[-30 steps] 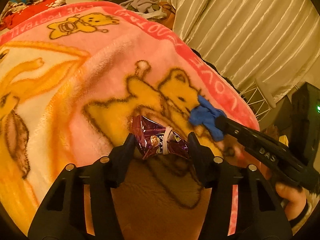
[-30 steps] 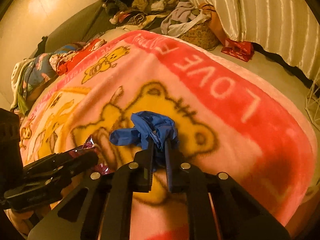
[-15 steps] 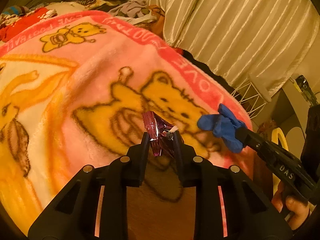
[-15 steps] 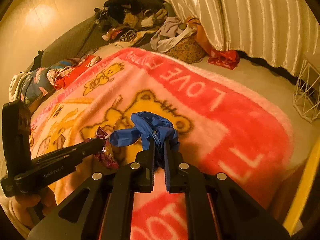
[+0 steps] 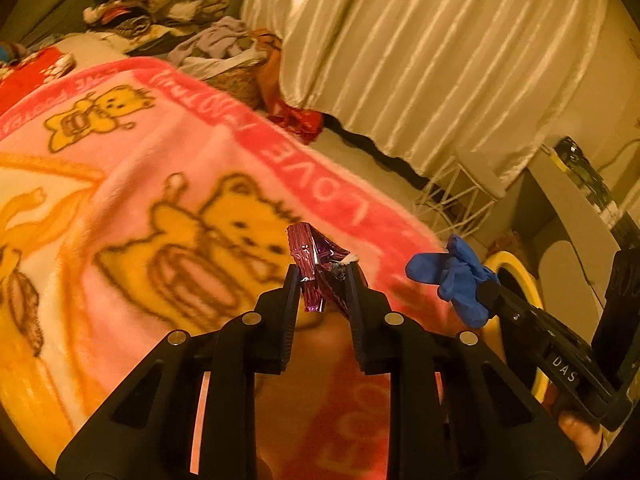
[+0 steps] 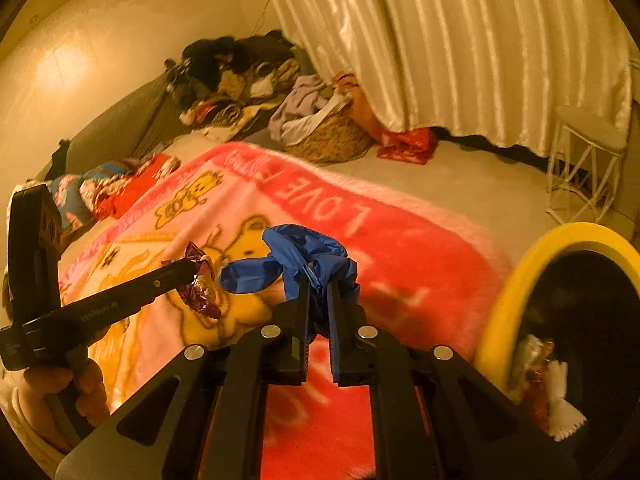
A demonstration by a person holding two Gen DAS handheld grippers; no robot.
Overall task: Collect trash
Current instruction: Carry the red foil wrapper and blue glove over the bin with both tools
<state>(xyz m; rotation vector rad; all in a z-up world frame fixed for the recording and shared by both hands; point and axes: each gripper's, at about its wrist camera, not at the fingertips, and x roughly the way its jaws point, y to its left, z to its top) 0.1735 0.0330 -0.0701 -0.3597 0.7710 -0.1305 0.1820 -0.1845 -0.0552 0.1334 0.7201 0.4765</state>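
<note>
My left gripper (image 5: 322,274) is shut on a crumpled purple foil wrapper (image 5: 314,258), lifted above the pink bear blanket (image 5: 160,184). In the right wrist view that wrapper (image 6: 200,284) hangs from the left gripper's tip at the left. My right gripper (image 6: 318,284) is shut on a bunched blue glove (image 6: 300,256), held above the blanket's red border. The left wrist view shows the blue glove (image 5: 456,276) to the right of the wrapper. A yellow-rimmed dark bin (image 6: 520,292) with trash inside stands at the lower right, beside the bed.
A white wire stool (image 6: 584,168) stands by the pale curtain (image 6: 480,48). A woven basket of laundry (image 6: 328,132) and a red bag (image 6: 408,146) lie on the floor past the bed. Clothes are heaped at the back. A hand (image 6: 60,392) holds the left gripper.
The left gripper shut on the purple wrapper and lifted it off the blanket. Both grippers rose and swung right toward the bed's edge, and the yellow-rimmed bin came into view.
</note>
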